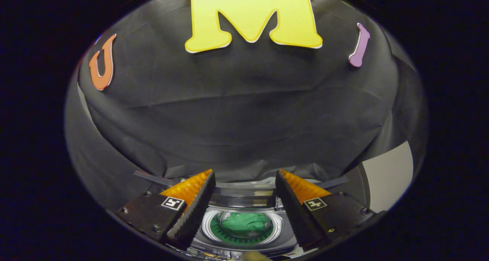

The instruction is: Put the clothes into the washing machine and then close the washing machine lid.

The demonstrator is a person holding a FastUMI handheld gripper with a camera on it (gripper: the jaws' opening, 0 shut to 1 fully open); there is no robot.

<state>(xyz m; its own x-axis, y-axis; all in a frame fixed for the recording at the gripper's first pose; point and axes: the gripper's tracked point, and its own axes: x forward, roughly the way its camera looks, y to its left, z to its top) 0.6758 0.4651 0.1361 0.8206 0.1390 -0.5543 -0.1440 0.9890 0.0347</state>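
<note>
the gripper [244,184] is hanging above a small top-loading washing machine [244,247], its two fingers spread wide apart and pinching nothing. between the fingers, and below them, the machine's round drum opening [208,224] is showing, ringed by a pale rim. a green piece of clothing [244,222] is lying bunched inside the drum (it is filling most of the opening, with the drum's perforated green wall peeking out around it). the clothing is sitting apart from both fingers, touching neither.

just beyond the drum, between the fingertips, the washing machine lid [244,194] is standing raised, a dark translucent panel with a lighter band across it, so the drum is lying uncovered. along the machine's near edge a strip of small buttons [221,252] is running, too small to make out.

behind the machine the black cloth wall [237,112] of the booth is rising, creased in long folds. off beyond the right finger a pale grey panel [387,173] is showing past the edge of the cloth.
</note>
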